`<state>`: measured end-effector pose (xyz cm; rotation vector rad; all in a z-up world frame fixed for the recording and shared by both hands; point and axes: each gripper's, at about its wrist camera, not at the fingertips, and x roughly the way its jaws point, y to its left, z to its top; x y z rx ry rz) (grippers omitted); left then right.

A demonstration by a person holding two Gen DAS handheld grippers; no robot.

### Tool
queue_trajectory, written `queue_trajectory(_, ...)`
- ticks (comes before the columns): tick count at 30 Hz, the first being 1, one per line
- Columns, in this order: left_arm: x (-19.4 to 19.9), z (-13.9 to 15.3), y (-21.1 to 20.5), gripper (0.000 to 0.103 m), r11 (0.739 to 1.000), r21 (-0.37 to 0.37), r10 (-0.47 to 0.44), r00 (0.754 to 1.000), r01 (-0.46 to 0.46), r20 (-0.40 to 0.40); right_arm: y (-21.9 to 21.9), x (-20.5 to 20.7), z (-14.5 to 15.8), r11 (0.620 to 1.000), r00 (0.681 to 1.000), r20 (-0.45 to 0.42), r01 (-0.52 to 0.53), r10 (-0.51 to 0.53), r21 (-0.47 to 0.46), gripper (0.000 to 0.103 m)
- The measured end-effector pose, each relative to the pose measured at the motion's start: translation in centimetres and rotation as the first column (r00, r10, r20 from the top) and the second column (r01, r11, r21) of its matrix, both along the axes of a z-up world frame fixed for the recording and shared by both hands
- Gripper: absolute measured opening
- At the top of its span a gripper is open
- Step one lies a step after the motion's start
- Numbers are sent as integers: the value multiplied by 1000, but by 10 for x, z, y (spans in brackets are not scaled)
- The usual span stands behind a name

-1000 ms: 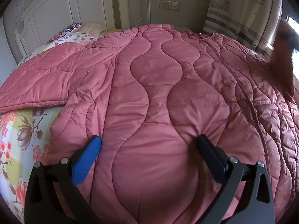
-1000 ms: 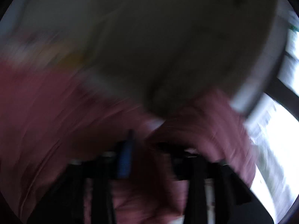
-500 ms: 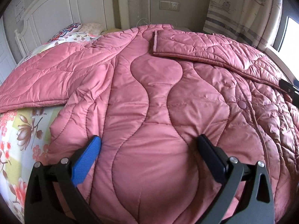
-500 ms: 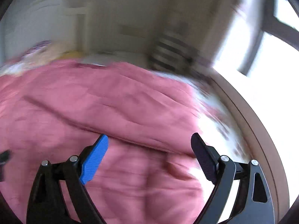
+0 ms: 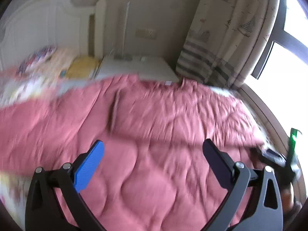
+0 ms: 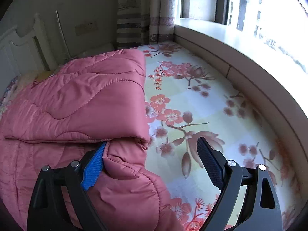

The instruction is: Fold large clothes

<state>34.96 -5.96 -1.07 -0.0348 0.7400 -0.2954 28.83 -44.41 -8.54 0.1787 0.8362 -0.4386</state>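
Observation:
A pink quilted cover (image 5: 154,119) lies spread over the bed, blurred in the left wrist view. My left gripper (image 5: 154,154) hovers above it, open, with nothing between its fingers. In the right wrist view the cover's (image 6: 77,100) right side is folded back as a flap, and the floral sheet (image 6: 202,105) is bare beside it. My right gripper (image 6: 152,159) stands open at the cover's right edge. Its blue pad (image 6: 94,167) touches a puffed fold of the cover, while the black pad (image 6: 209,163) hangs free over the sheet.
A white headboard (image 5: 38,28) and pillows (image 5: 42,57) are at the far left, with a pale nightstand (image 5: 138,67) behind the bed. A striped curtain (image 5: 221,38) and a window sill (image 6: 240,44) run close along the bed's right side.
The right gripper let go of the cover's flap, which now lies folded over, and swung to the right edge. The left gripper rose and tilted up from the cover.

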Motion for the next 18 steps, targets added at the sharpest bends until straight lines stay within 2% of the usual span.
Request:
queue_trajectory(2, 23, -6, -23, 101, 997, 70, -12, 1000, 11, 17, 8, 1, -1, 999, 1000, -15, 11, -11, -37, 86)
queue_trajectory(3, 41, -18, -36, 101, 993, 120, -8, 1000, 10, -16, 13, -4, 4, 999, 1000, -11, 10, -10, -37, 86)
queue_trajectory(4, 54, -31, -42, 101, 990, 140, 4, 998, 5, -61, 13, -7, 5, 1000, 1000, 0, 6, -6, -28, 86)
queue_trajectory(6, 75, -64, -46, 101, 989, 147, 29, 975, 4, -222, 6, -19, 9, 1000, 999, 46, 4, -5, 26, 86)
queue_trajectory(7, 76, -73, -46, 101, 989, 149, 34, 973, 0, -229, 0, -24, 11, 999, 998, 56, 28, -30, 46, 86)
queue_trajectory(8, 69, -70, -46, 101, 987, 163, 28, 983, 2, -180, -5, -26, 11, 997, 997, 56, 57, -61, 56, 86)
queue_trajectory(9, 62, -67, -49, 101, 987, 160, -3, 982, 34, -189, -11, -26, 10, 994, 994, 50, 94, -97, 62, 86)
queue_trajectory(12, 40, -57, -46, 96, 991, 85, -84, 978, 102, -191, -19, -30, 12, 984, 983, 60, 170, -173, 56, 86)
queue_trajectory(16, 16, -50, -33, 94, 996, 50, -74, 990, 80, -119, -20, -28, 9, 985, 986, 53, 153, -157, 73, 86)
queue_trajectory(18, 14, -55, -31, 94, 997, 70, -36, 995, 43, -90, -16, -28, 10, 988, 987, 52, 147, -150, 52, 88)
